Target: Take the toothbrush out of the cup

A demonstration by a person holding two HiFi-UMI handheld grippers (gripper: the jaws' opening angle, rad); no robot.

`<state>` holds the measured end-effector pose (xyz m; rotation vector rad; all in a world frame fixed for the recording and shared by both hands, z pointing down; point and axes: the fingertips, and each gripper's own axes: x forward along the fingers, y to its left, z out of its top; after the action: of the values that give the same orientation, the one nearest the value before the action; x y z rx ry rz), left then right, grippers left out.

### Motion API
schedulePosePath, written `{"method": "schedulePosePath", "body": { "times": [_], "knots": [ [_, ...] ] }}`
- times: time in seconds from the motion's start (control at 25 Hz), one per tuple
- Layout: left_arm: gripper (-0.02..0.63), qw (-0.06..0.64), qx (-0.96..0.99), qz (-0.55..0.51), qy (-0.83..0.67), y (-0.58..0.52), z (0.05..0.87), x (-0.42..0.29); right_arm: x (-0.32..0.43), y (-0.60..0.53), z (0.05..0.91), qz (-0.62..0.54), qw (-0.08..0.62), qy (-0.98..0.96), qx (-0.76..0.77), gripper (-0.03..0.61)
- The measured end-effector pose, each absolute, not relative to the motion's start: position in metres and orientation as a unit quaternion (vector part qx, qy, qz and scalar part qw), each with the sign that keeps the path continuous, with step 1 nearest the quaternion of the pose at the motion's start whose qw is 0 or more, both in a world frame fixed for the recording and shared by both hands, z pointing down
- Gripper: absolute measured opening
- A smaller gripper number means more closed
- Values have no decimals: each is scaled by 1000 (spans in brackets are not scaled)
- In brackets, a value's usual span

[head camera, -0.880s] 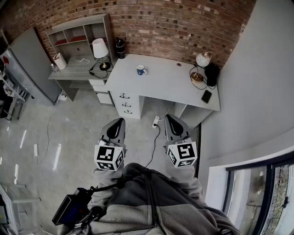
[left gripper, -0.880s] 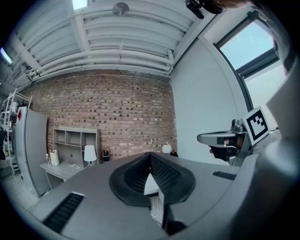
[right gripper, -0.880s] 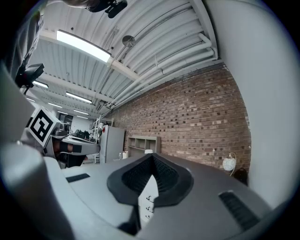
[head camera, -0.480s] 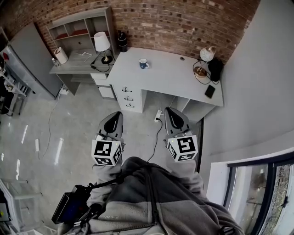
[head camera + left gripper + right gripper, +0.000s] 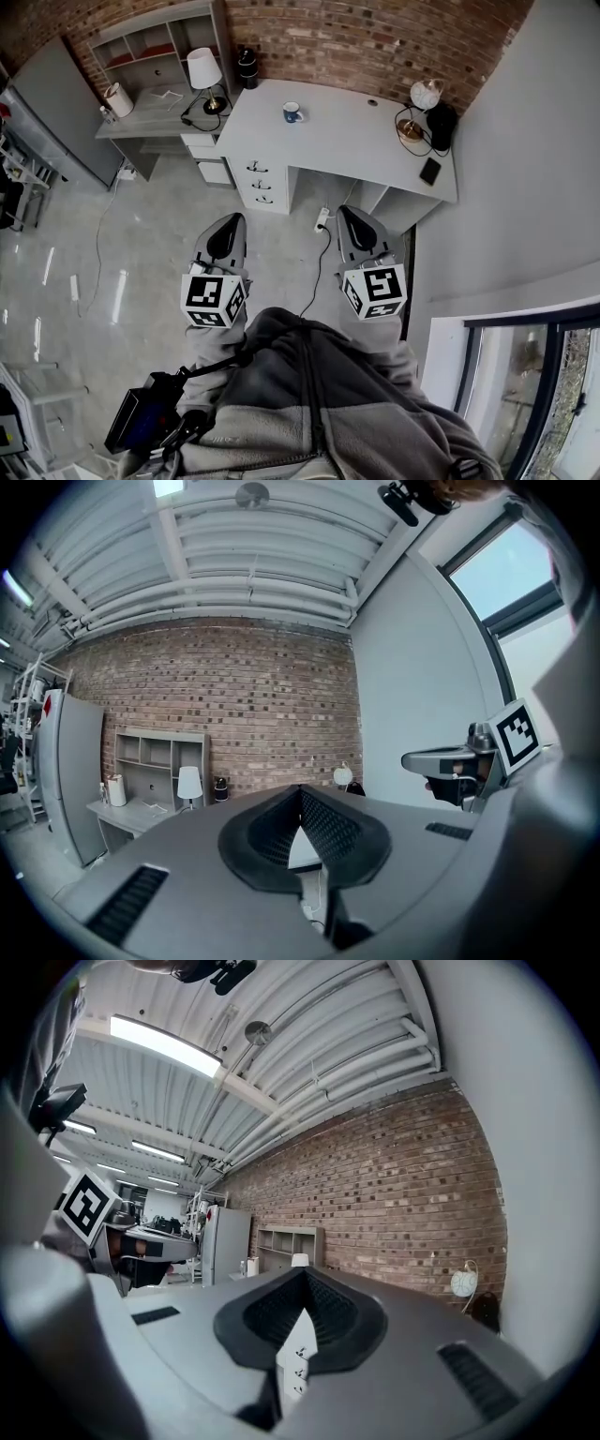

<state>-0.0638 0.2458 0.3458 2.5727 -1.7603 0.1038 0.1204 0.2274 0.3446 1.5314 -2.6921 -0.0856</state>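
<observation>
A blue and white cup (image 5: 292, 112) stands on the white desk (image 5: 347, 150) by the brick wall, far from both grippers. No toothbrush can be made out at this distance. My left gripper (image 5: 232, 218) and right gripper (image 5: 349, 212) are held side by side over the grey floor, well short of the desk, pointing toward it. Each is shut with nothing between its jaws. The left gripper view has its jaw tips (image 5: 300, 789) meeting in front of the brick wall. In the right gripper view the tips (image 5: 305, 1272) also meet.
The desk has drawers (image 5: 261, 182), a globe lamp (image 5: 425, 95), a dark phone (image 5: 430, 171) and a black object (image 5: 442, 124). A lower grey shelf desk (image 5: 155, 108) with a white lamp (image 5: 202, 70) adjoins it. A power strip (image 5: 321, 219) and cable lie on the floor.
The head view has shifted, so the desk and cup sit a little higher in the frame. Both grippers stay shut and side by side.
</observation>
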Motion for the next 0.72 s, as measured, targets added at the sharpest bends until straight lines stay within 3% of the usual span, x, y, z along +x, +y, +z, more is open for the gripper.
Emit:
{"method": "schedulePosePath", "body": {
  "times": [0.72],
  "knots": [
    [5,76,827,55,-554,242,384,-110,83,233,378,21,70,-858,509,2]
  ]
}}
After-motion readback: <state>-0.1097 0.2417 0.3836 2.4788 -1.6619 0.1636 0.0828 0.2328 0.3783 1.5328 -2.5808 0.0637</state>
